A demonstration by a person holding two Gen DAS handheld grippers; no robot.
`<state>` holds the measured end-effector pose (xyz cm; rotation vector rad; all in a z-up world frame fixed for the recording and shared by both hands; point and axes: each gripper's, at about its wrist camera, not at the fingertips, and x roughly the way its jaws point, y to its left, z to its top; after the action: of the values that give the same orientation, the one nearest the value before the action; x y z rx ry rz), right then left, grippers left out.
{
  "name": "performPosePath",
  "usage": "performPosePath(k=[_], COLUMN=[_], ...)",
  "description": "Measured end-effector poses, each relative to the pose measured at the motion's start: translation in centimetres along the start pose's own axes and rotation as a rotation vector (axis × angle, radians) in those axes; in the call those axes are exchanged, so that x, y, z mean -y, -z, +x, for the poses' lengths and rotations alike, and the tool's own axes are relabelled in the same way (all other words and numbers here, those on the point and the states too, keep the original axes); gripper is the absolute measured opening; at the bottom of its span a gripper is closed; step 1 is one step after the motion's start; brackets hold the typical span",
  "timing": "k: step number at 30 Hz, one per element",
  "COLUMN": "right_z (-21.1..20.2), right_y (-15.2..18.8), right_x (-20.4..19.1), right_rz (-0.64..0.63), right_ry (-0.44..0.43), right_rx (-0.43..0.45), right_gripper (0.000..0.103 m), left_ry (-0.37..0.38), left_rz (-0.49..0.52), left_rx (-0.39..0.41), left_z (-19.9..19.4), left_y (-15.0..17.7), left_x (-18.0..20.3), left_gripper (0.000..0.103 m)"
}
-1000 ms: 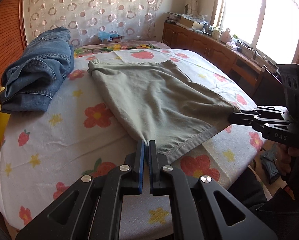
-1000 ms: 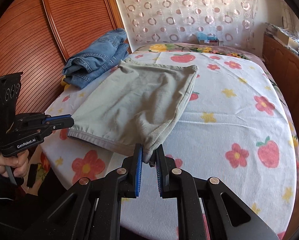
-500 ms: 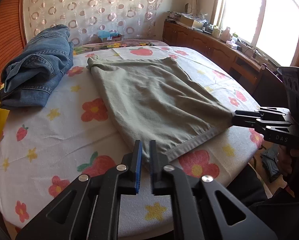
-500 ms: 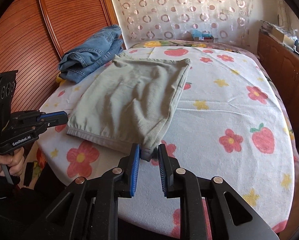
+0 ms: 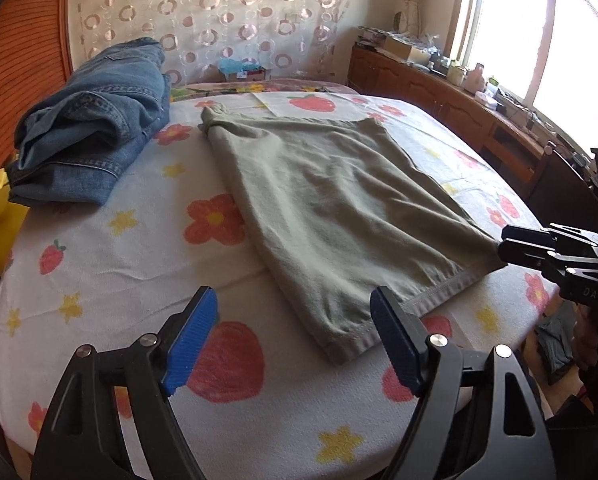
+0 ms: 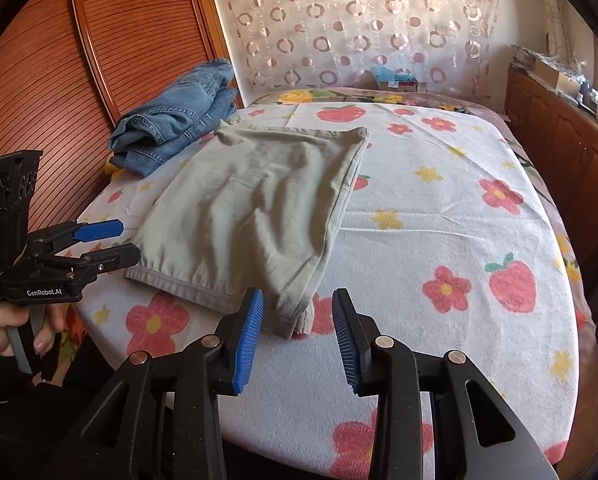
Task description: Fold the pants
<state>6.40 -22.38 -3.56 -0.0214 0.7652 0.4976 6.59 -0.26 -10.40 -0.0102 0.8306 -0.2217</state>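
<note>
Lying flat near the bed (image 6: 439, 240) front edge: olive pants (image 6: 259, 208) (folded). Both spread wide, gripping nothing: left tool (image 5: 293, 340), right tool (image 6: 297, 332).

Home, looks like a bedroom or living rm. Bed or bench, can't tell which, under a white terry cover printed w/ red flowers, strawberries & yellow stars (image 6: 451, 216). Sheer curtain w/ ring pattern (image 6: 339, 20) behind it, ribbed orange-brown wooden panel wall (image 6: 99, 60) to 1 side. Low brown wooden cabinets (image 5: 439, 92) run under a bright window (image 5: 539, 40), tops cluttered w/ boxes & bottles. Clothing lies about: pile of blue denim jeans (image 5: 95, 120), folded olive-green pants (image 5: 331, 208).
</note>
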Motion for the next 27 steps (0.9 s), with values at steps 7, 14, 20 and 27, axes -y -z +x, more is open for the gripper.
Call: performPosePath(k=[7,14,20,27], right_z=[1.4,2.2,2.1,2.0], right_y=[-0.3,0.2,0.3,0.5], right_x=[-0.1,-0.3,-0.3,-0.3], right_rz=[-0.003,-0.011,-0.015,-0.015], right_ry=[0.015,0.016,0.015,0.013], right_rx=[-0.015,-0.025,-0.021,-0.016], right_gripper=[0.037,0.037,0.037,0.037], left_ry=[-0.007,-0.006,-0.010,-0.020], left_rz=[-0.004,-0.015,-0.016,-0.017], left_rx=[-0.030,-0.039,-0.027,-0.020], left_z=[0.7,1.2,1.1,0.9], left_y=[0.4,0.9,1.1,1.3], left_x=[-0.2,-0.3,-0.3,-0.1], left_gripper=[0.080,0.080,0.080,0.080])
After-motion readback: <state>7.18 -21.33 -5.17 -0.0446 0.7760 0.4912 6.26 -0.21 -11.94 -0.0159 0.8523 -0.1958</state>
